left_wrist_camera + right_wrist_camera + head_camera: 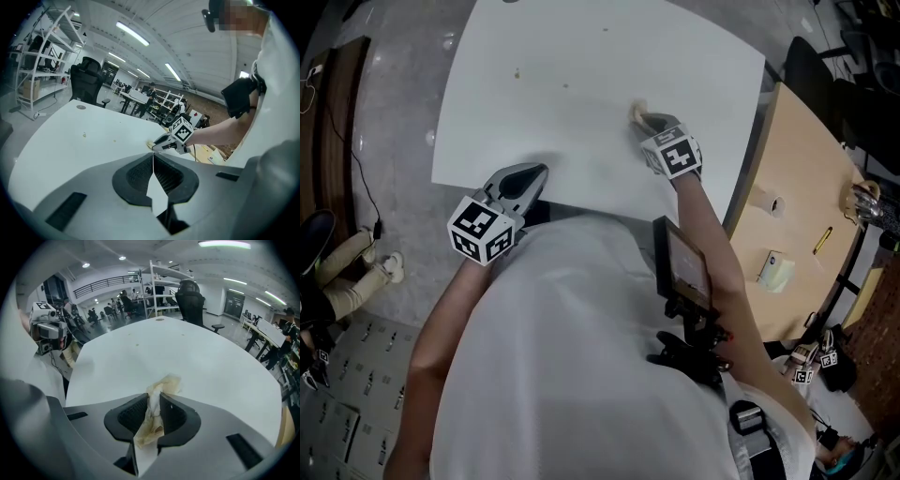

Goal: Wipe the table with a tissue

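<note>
A crumpled, yellow-stained tissue [161, 390] is pinched between the jaws of my right gripper [155, 401], which is shut on it. In the head view the right gripper [649, 120] presses the tissue [637, 113] onto the white table [581, 75] right of centre. Small brown specks [517, 73] lie on the table's far left part. My left gripper [530, 176] hovers at the table's near edge, jaws shut with nothing between them. The left gripper view shows the left gripper [153, 161] and, beyond it, the right gripper [157, 144] with the tissue [150, 144].
A wooden desk [802, 216] stands to the right with a yellow pen [822, 240] and a small pad [775, 271]. Black office chairs [811, 66] sit at the far right. Grey floor with cables [356, 169] lies to the left of the table.
</note>
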